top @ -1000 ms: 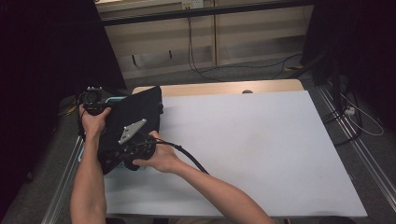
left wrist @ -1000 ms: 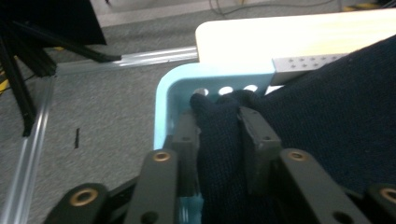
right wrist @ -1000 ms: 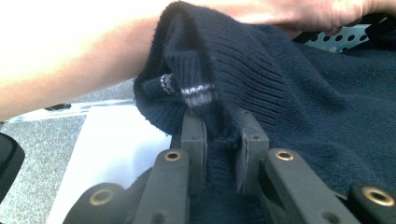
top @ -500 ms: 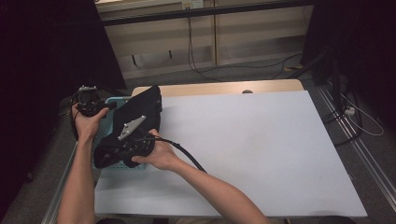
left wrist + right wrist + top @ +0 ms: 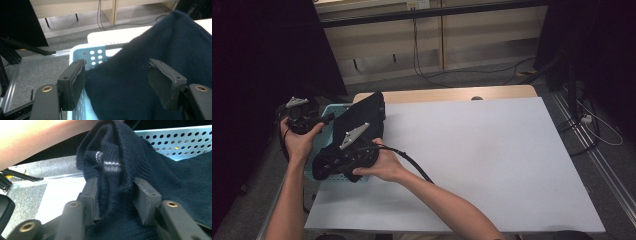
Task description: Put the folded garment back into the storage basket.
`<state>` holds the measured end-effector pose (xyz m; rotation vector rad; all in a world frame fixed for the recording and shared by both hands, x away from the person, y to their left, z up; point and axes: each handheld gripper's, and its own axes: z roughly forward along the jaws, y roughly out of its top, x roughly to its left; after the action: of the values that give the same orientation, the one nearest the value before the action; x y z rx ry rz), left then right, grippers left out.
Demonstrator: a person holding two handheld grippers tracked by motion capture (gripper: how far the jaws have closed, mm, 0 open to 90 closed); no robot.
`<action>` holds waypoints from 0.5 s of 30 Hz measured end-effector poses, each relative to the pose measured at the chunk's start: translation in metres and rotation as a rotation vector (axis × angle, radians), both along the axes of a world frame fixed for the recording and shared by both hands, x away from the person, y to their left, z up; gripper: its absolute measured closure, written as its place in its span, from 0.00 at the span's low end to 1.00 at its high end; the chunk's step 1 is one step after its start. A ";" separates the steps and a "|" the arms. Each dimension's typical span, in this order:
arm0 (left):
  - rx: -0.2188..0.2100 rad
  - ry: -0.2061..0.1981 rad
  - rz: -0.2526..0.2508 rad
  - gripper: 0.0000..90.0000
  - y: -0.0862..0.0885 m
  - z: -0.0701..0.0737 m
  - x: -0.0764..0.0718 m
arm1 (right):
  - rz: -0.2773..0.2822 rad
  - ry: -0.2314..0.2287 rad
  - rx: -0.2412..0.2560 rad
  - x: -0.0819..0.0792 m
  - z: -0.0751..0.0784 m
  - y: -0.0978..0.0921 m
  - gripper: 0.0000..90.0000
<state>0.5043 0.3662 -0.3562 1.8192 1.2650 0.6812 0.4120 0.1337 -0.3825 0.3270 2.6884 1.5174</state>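
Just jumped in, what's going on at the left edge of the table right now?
A person is handling a dark navy sweater that drapes over a light blue perforated basket at the table's left edge. The right gripper is shut on a bunched, ribbed part of the sweater. The left gripper is open, its jaws wide apart at the basket's rim with the cloth in front of them, not clamped.

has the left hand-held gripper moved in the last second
Yes. In the high view the left hand-held gripper has drawn left, away from the table, and now sits at the basket's outer edge, open beside the dark sweater.
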 end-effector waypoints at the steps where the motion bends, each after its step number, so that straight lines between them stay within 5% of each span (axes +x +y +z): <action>1: 0.016 -0.002 0.015 0.34 0.000 0.000 -0.004 | -0.001 -0.006 0.003 -0.001 0.001 -0.001 0.58; 6: 0.012 0.001 0.038 0.31 0.006 0.000 -0.022 | -0.013 -0.015 0.008 -0.004 0.003 -0.009 0.52; 15: 0.007 -0.009 -0.002 0.30 0.002 -0.005 -0.062 | 0.000 -0.025 0.025 -0.016 0.003 -0.023 0.51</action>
<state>0.4427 0.3681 -0.3611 1.8209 1.2564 0.6933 0.3963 0.1102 -0.3797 0.3074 2.6524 1.5461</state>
